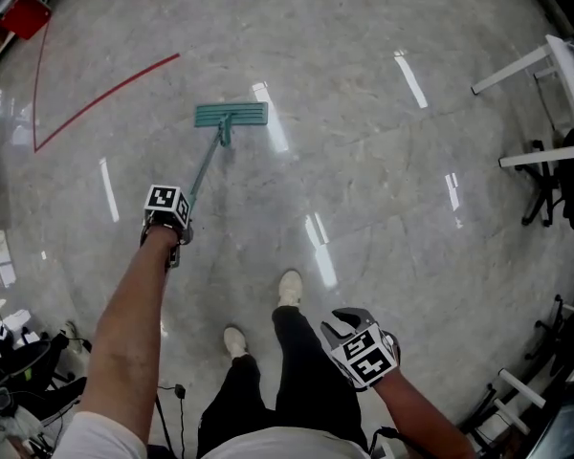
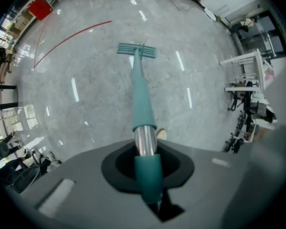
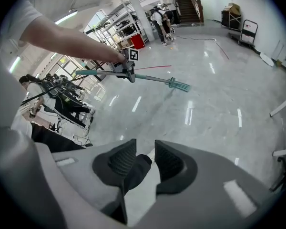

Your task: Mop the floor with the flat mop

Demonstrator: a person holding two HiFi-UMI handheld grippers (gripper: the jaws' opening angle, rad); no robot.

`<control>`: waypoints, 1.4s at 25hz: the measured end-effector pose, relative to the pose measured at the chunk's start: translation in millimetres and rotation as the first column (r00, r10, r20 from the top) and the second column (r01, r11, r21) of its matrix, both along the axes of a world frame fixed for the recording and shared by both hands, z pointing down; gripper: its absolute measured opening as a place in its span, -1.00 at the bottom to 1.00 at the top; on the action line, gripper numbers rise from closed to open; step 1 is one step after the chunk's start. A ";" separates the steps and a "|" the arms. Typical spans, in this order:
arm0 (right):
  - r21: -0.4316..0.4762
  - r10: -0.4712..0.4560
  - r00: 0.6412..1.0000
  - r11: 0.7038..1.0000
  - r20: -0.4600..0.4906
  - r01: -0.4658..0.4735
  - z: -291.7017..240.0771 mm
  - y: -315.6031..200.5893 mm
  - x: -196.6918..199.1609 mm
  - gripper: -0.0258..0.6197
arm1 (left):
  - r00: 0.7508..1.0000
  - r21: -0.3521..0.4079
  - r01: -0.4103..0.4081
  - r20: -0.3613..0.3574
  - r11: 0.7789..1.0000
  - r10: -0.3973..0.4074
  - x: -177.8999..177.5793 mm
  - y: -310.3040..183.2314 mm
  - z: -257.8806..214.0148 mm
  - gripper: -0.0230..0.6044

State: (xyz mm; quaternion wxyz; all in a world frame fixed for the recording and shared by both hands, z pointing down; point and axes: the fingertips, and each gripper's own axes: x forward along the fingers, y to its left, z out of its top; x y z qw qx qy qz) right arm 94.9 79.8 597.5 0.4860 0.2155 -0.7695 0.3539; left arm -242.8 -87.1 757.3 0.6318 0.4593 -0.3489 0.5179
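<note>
Around one flat mop (image 1: 231,115) are counted one left gripper (image 2: 146,156), one right gripper (image 3: 143,157), two white shoes (image 1: 289,288), one red line (image 1: 105,94).

**Where everything sits, going by the mop head**

So the teal flat plastic mop head (image 1: 231,115) lies flat on the grey polished stone floor (image 1: 364,161). Its teal-and-metal mop pole (image 1: 205,165) runs back from the head to the left gripper (image 1: 175,228), which is clamped round it. A thin red floor line (image 1: 105,92) is just left of the head, and a white metal table frame (image 1: 517,68) is well off to its right. Two white shoes (image 1: 289,288) stand behind the head. The right gripper (image 1: 344,323) is further back and to the right, clear of the pole, jaws apart on nothing.
</note>
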 end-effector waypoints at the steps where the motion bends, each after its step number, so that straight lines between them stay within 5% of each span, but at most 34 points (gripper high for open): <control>1: 0.000 -0.004 1.000 1.000 -0.002 0.004 0.4 -1.3 -0.8 -0.54 | 1.000 0.004 0.003 0.000 1.000 -0.003 0.1 1.2 0.6 -0.75; 11: 0.017 -0.003 0.999 1.000 0.034 0.003 -5.2 -2.2 -41.2 -0.54 | 0.999 0.053 0.044 -0.002 0.998 -0.044 -28.1 49.0 -23.1 -0.75; 22: 0.057 -0.022 0.998 0.998 0.053 0.019 -14.5 28.6 -59.2 -0.54 | 0.999 0.041 0.002 -0.048 0.999 0.000 -13.6 184.5 -49.6 -0.75; 35: 0.120 -0.076 0.996 0.990 0.036 0.071 -24.2 69.9 -90.8 -0.54 | 0.996 -0.067 -0.006 -0.094 0.998 0.000 -9.6 355.0 -60.0 -0.75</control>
